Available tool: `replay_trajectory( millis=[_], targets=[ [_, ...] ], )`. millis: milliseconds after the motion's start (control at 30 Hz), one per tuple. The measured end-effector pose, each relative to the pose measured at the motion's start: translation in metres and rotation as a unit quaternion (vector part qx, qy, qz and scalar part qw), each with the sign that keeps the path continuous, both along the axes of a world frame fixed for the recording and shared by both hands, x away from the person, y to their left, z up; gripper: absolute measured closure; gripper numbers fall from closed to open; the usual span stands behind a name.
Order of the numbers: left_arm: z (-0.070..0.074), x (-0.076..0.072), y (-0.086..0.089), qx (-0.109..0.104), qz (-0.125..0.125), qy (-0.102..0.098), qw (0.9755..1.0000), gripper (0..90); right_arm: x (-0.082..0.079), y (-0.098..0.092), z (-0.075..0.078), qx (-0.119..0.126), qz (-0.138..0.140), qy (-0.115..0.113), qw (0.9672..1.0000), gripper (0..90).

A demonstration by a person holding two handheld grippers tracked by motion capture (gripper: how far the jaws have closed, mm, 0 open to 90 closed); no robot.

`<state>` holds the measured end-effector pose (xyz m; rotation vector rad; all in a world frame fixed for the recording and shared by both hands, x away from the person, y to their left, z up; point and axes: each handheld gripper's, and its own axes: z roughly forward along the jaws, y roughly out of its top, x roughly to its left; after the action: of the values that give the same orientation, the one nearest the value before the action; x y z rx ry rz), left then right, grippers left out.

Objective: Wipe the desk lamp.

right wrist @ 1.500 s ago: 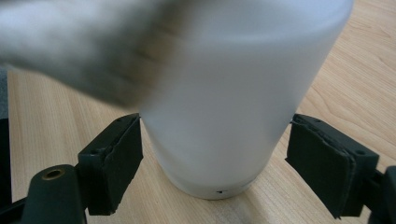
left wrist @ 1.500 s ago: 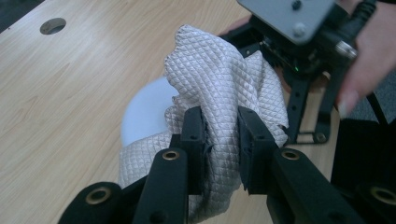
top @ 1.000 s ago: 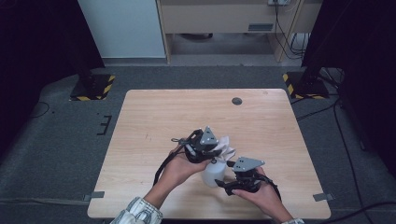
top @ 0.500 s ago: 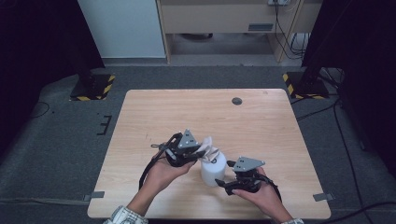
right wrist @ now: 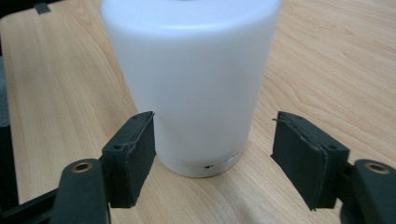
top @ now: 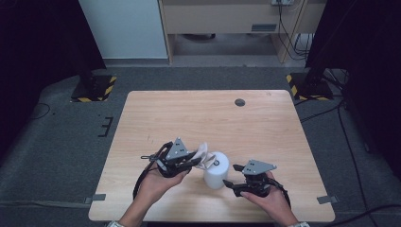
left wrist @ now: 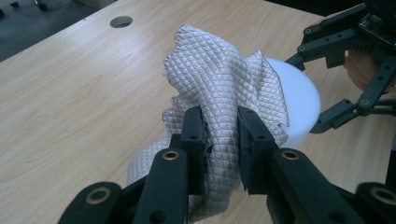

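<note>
Here left fingers pinch the cloth.

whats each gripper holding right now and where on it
Left gripper pinches the quilted cloth at a bunched fold. Right gripper, just closing, straddles the white cylinder, not gripping.

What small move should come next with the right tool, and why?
Probably close the right tool onto the white cylinder. Its jaws have just been closing and stand on either side of the cylinder's base, the left one close to it, the right one still apart. The left tool pinches the cloth at the cylinder's top, so a steady hold would help wiping.
</note>
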<state>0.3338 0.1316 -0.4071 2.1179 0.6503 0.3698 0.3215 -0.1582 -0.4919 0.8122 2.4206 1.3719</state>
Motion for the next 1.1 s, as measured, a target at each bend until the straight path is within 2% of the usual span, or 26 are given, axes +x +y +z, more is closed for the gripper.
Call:
replay_trajectory(
  millis=[167, 233, 267, 467, 533, 733, 800, 967, 1100],
  targets=[
    [-0.002, -0.002, -0.001, 0.004, 0.000, -0.004, 1.0000, 74.2, -0.003, -0.004, 0.006, 0.011, -0.003, -0.006, 0.9999, 29.7],
    [-0.003, 0.004, -0.001, 0.001, 0.004, 0.002, 1.0000, 74.1, -0.004, -0.004, 0.009, 0.016, -0.002, -0.006, 0.9999, 29.1],
    [-0.003, 0.006, -0.001, -0.003, 0.005, 0.004, 1.0000, 74.1, -0.005, -0.002, 0.010, 0.016, 0.000, -0.009, 0.9998, 25.8],
    [0.007, 0.018, -0.007, -0.010, -0.003, -0.005, 0.9999, 74.2, -0.006, 0.006, 0.009, 0.012, 0.008, -0.009, 0.9999, 21.7],
    [0.006, 0.022, -0.010, -0.012, -0.005, -0.002, 0.9999, 74.2, -0.005, 0.008, 0.009, 0.011, 0.009, -0.008, 0.9999, 21.2],
    [-0.007, 0.033, -0.019, 0.009, -0.004, 0.012, 0.9999, 74.2, -0.007, 0.013, 0.009, 0.013, 0.015, -0.012, 0.9997, 20.3],
    [-0.010, 0.036, -0.020, 0.008, -0.003, 0.012, 0.9999, 74.2, -0.007, 0.015, 0.009, 0.013, 0.016, -0.012, 0.9997, 20.1],
    [-0.015, 0.039, -0.017, 0.014, -0.002, 0.008, 0.9999, 74.2, -0.005, 0.019, 0.006, 0.006, 0.014, -0.009, 0.9998, 18.4],
    [-0.026, 0.043, -0.012, 0.021, 0.007, 0.022, 0.9995, 74.2, -0.002, 0.021, 0.004, 0.003, 0.011, -0.007, 0.9999, 18.9]
  ],
)
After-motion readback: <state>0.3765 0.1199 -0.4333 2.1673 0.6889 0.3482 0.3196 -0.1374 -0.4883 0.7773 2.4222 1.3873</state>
